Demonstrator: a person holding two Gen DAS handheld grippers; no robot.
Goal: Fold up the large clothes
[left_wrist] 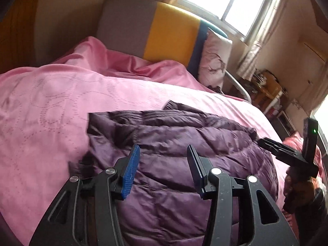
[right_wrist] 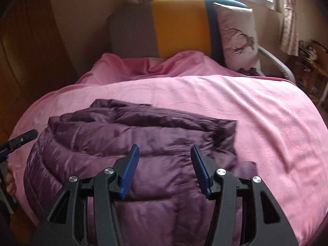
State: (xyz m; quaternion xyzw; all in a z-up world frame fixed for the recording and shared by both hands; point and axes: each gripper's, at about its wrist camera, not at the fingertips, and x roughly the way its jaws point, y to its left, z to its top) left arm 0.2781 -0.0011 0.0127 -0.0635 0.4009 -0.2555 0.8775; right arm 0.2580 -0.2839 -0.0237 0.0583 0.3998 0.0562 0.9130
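Observation:
A dark purple puffer jacket [left_wrist: 184, 147] lies folded into a thick bundle on a pink bedspread [left_wrist: 51, 106]. It also shows in the right wrist view [right_wrist: 123, 139]. My left gripper [left_wrist: 164, 151] is open and empty, held just above the jacket's near part. My right gripper [right_wrist: 165, 151] is open and empty too, above the jacket's near right part. The right gripper's body shows in the left wrist view [left_wrist: 287, 153] at the jacket's right edge. The left gripper's tip shows in the right wrist view [right_wrist: 20, 139] at the jacket's left edge.
The pink bedspread [right_wrist: 256, 112] covers the bed. A grey, yellow and blue headboard [right_wrist: 174, 24] stands at the far end with a white pillow [right_wrist: 235, 37] leaning on it. A window with curtains [left_wrist: 235, 0] is behind. A cluttered table [left_wrist: 266, 88] stands far right.

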